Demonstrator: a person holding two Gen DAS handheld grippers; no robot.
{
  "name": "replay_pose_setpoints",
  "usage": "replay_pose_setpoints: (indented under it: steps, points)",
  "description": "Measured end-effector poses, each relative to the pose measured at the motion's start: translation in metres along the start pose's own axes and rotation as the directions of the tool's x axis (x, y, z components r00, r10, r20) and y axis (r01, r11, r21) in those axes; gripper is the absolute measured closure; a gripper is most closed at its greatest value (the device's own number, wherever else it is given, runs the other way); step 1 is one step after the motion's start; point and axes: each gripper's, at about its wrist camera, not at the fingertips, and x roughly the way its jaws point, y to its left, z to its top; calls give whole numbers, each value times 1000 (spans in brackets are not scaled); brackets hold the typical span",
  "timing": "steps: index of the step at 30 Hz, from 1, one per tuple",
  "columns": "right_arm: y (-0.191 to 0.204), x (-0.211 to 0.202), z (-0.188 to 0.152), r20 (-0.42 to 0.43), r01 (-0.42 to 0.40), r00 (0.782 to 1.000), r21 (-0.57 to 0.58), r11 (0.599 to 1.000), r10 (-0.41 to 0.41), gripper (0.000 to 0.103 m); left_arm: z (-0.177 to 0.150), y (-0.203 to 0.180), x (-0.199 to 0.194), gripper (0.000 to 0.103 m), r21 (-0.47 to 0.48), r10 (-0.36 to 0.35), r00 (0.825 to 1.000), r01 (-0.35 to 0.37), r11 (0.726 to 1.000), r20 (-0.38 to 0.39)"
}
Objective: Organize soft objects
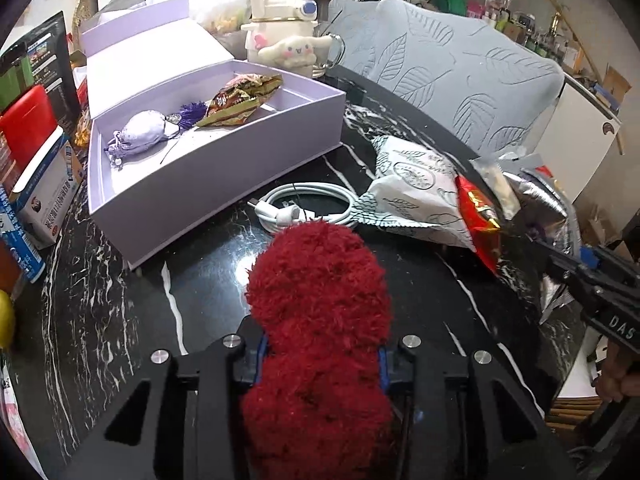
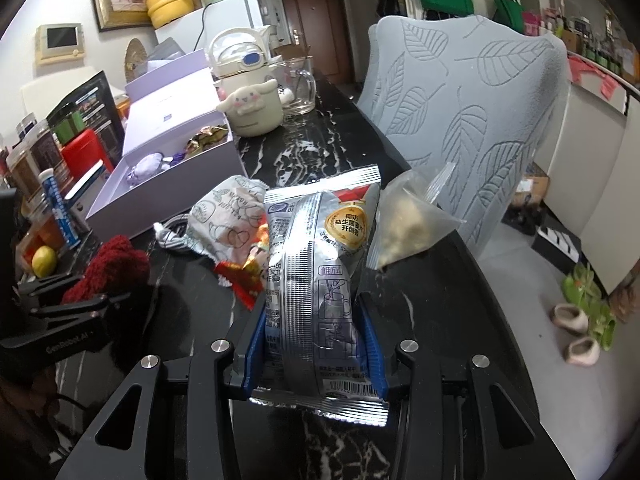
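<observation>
A fluffy dark-red soft thing [image 1: 320,280] fills the middle of the left wrist view, and my left gripper [image 1: 320,360] is shut on its lower part, above the black marble table [image 1: 120,320]. An open lilac box [image 1: 200,184] lies behind it, holding a lilac pouch [image 1: 142,136] and a gold brocade pouch [image 1: 240,98]. My right gripper [image 2: 316,340] is shut on a silver foil packet [image 2: 316,248], blue pads pressing both its sides. A clear triangular bag [image 2: 408,220] leans against that packet. The red soft thing [image 2: 116,260] also shows at the left of the right wrist view.
A white patterned packet [image 1: 416,192], a red packet [image 1: 480,216] and a coiled white cable [image 1: 308,204] lie between the grippers. A cream kettle with a plush dog [image 1: 288,44] stands behind the box. Cartons [image 1: 40,184] crowd the left edge; a grey leaf-patterned chair back [image 1: 460,76] stands at the right.
</observation>
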Motion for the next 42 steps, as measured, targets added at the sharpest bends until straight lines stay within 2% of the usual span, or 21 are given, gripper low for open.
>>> replay_pose_setpoints:
  steps: [12, 23, 42]
  points:
    - [19, -17, -11, 12, -38, 999, -35, 999, 39, 62, -12, 3, -27, 65, -16, -3, 999, 4, 1000, 45]
    - [53, -19, -17, 10, -108, 994, -96, 990, 109, 62, -27, 18, -57, 65, -53, 35, 996, -31, 998, 85]
    - [117, -7, -19, -43, -264, 964, -216, 940, 261, 62, -33, 58, -91, 65, -138, 133, 983, -115, 984, 124]
